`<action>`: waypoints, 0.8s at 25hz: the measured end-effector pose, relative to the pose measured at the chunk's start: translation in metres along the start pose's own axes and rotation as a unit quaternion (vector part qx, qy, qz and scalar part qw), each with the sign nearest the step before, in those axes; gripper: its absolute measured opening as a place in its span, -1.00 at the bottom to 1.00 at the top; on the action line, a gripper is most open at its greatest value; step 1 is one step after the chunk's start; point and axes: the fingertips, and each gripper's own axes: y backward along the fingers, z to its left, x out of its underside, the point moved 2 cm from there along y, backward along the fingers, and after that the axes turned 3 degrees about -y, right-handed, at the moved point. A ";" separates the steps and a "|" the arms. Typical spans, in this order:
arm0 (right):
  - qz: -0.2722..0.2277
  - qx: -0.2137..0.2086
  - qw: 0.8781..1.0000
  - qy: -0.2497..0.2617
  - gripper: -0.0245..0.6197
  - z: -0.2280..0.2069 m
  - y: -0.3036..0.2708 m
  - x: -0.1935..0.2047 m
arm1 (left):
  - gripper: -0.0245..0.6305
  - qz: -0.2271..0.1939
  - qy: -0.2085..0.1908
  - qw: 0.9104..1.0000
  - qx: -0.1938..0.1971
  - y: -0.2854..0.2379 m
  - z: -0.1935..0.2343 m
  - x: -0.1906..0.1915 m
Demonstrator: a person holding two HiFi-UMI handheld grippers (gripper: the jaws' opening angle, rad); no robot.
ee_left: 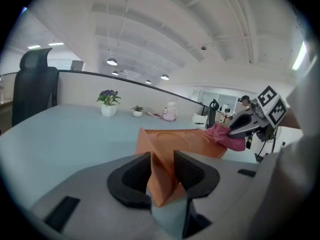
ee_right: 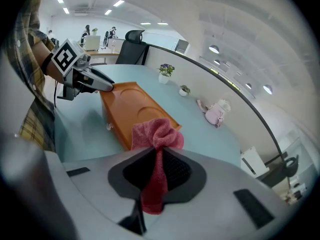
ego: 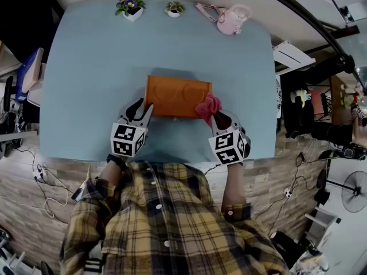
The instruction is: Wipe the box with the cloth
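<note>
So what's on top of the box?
A pink cloth, pinched in the right tongs, lies on the near right corner of the orange box. That patch is covered; the rest is bare.

The head view looks steeply down from above the person onto a pale blue table [ego: 80,67], with the orange box [ego: 175,95] mid-frame. The left gripper view sits low and close at one end of the box, facing across the table toward a potted flower [ee_left: 108,101]. The right gripper view looks down from the opposite end. All three views share the box. Each gripper view also catches the other tool: the right gripper [ee_left: 235,130] and the left gripper [ee_right: 107,85].
</note>
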 end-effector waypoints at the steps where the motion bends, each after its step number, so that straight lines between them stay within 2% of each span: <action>1: -0.007 0.003 1.000 -0.006 -0.77 -0.001 0.003 -0.001 | -0.51 0.003 -0.007 1.000 -0.003 0.001 0.000 -0.001; 6: -0.076 0.002 0.995 -0.064 -0.77 -0.003 0.020 -0.014 | -0.55 -0.009 -0.022 1.000 -0.017 0.015 -0.002 -0.016; 12: -0.175 -0.027 0.974 -0.141 -0.77 0.005 0.040 -0.038 | -0.65 -0.025 -0.027 0.999 -0.016 0.040 -0.017 -0.039; 20: -0.253 -0.051 0.947 -0.191 -0.77 0.014 0.070 -0.050 | -0.70 -0.060 -0.038 0.997 -0.011 0.074 -0.045 -0.064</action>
